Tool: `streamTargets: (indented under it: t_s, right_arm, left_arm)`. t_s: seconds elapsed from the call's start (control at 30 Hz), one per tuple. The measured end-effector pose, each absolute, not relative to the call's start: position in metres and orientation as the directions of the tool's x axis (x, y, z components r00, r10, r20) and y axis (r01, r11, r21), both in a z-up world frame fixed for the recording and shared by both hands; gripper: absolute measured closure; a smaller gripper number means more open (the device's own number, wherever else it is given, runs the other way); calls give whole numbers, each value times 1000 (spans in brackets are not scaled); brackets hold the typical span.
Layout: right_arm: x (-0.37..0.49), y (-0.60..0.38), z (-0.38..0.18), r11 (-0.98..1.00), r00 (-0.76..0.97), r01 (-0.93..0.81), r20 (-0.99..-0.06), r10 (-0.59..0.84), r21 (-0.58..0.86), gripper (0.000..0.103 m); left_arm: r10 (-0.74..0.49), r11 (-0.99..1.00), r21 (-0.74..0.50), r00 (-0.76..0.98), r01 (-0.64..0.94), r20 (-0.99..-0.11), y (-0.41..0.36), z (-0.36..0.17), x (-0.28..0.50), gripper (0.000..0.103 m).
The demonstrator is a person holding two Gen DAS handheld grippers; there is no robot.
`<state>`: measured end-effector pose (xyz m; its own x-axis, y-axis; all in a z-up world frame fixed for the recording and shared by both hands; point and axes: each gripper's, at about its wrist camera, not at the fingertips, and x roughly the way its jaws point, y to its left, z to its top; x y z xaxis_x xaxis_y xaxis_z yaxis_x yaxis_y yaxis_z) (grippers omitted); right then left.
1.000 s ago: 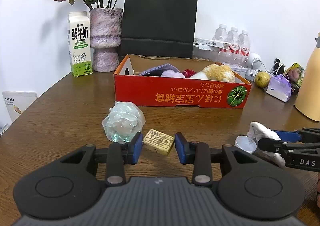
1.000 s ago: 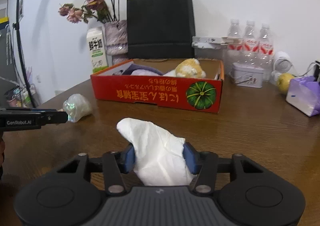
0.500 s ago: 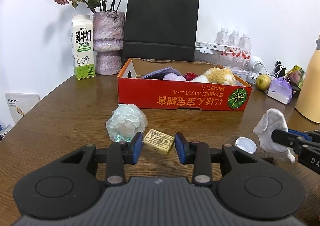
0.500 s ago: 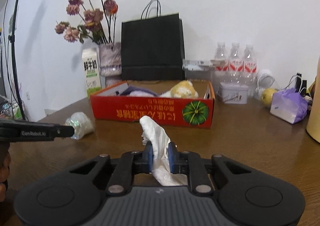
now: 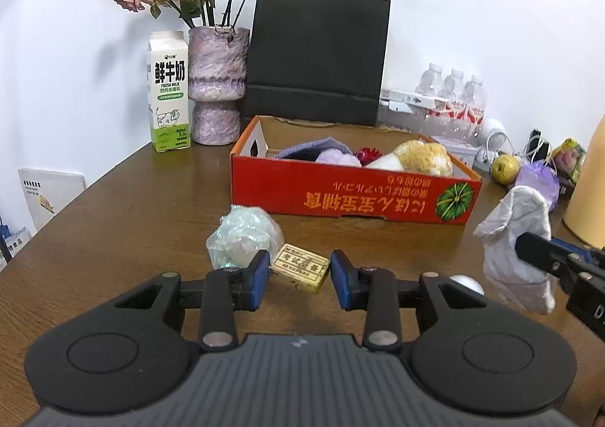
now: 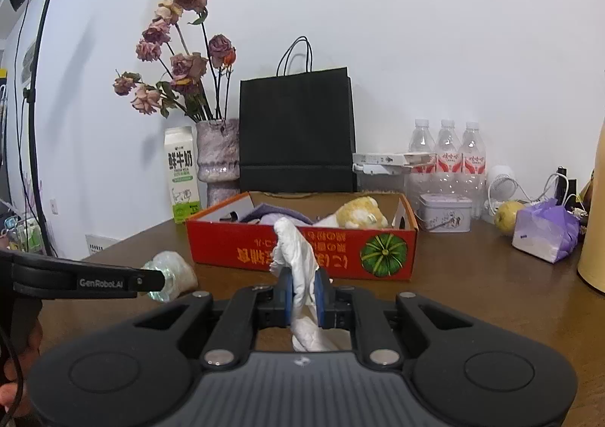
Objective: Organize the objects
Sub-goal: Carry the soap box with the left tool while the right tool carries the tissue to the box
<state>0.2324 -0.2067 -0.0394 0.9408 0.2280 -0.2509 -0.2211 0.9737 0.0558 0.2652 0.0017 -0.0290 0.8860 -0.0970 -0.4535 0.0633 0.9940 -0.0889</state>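
brown table [image 5: 124, 207]; white lid [image 5: 467, 281] half hidden behind left gripper [image 5: 300, 274]

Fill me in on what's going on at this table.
A person is tidying loose items with a hand-held gripper in each hand. The right hand-held gripper is shut on a crumpled white tissue, held off the brown wooden table in front of the red cardboard box, which already holds soft toys. The left hand-held gripper is open, its fingers either side of a small tan printed box beside a wad of clear plastic wrap.
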Motion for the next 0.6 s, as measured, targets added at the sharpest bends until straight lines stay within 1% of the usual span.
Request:
streamTargets:
  t_s: [0.13, 0.33, 0.6]
  right_arm:
    - [237, -202, -31, 971, 942, -230, -237, 238, 60, 92]
    - [249, -196, -15, 970, 948, -238, -205, 244, 54, 92]
    - [275, -191, 8, 969, 956, -244, -154, 248, 48, 92]
  left_arm:
    - [-107, 993, -100, 887, 69, -448, -3, -20, 269, 67]
    - [-105, 993, -97, 903, 70, -417, -11, -1, 279, 67]
    - [-77, 993, -113, 922, 36, -378, -20, 20, 303, 67]
